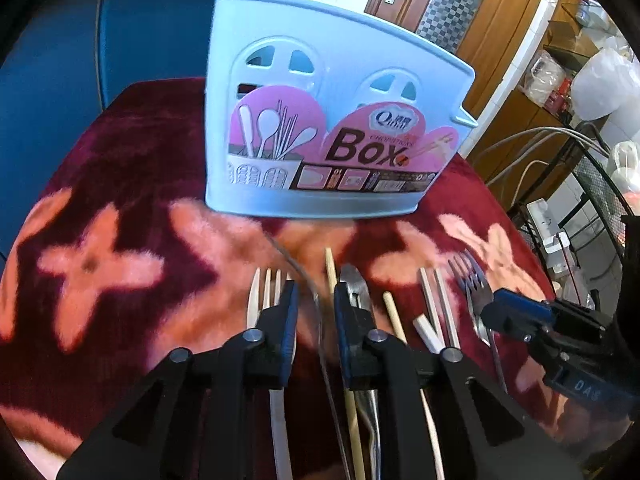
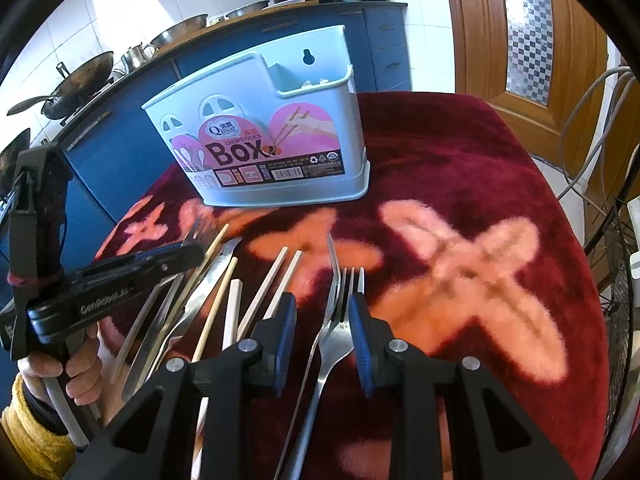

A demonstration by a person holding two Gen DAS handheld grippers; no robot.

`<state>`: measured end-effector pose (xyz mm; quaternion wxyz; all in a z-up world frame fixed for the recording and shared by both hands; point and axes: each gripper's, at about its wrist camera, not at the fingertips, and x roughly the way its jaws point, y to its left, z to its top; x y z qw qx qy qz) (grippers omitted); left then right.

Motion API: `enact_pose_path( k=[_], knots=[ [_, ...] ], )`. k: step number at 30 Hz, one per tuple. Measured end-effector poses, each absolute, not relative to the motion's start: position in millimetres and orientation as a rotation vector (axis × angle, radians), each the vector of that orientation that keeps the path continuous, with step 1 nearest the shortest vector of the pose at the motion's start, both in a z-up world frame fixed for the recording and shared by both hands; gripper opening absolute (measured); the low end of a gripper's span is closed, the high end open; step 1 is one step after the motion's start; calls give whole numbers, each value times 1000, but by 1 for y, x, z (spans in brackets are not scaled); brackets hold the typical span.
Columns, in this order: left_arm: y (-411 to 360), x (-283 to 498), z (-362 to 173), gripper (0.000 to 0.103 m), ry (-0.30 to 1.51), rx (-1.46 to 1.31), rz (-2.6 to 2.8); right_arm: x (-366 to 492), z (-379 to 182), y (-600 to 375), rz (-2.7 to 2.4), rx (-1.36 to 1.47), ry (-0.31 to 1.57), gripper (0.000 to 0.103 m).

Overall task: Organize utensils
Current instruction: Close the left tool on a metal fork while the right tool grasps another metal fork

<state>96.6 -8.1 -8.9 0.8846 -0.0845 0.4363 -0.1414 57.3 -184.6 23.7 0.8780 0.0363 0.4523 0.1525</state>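
Observation:
A pale blue chopsticks box [image 1: 340, 44] [image 2: 244, 96] stands upright at the back of the red flowered cloth [image 1: 120, 184]. In front of it lie a white fork [image 1: 267, 285], wooden chopsticks [image 1: 330, 268], a metal knife [image 2: 224, 260], white chopsticks [image 2: 276, 276] and two metal forks [image 2: 344, 312]. My left gripper [image 1: 317, 304] [image 2: 195, 251] hovers over the left utensils, open by a narrow gap, with a thin blurred grey strip [image 1: 316, 300] running through the gap untouched. My right gripper [image 2: 322, 314] [image 1: 491, 312] is open above the metal forks, which lie on the cloth beside its right finger.
Blue cabinets [image 2: 120, 148] with woks [image 2: 80, 80] on the counter run behind the table. A wooden door [image 2: 520, 20] is at the back right. Cables [image 2: 592, 100] and a wire-mesh frame [image 2: 620, 280] stand off the table's right edge. A hand [image 2: 80, 372] in a yellow sleeve holds the left gripper.

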Motion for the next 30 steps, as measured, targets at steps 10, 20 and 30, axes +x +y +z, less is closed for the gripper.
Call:
enact_pose_path(
  k=[10, 20, 30],
  knots=[
    [-10, 111, -12, 6, 957, -189, -328, 87, 23, -176, 359, 38, 994, 30],
    [-13, 119, -9, 5, 971, -171, -349, 114, 21, -165, 387, -44, 1050, 5],
    [-4, 88, 30, 3, 843, -220, -388, 77, 66, -171, 377, -37, 875, 4]
  ],
)
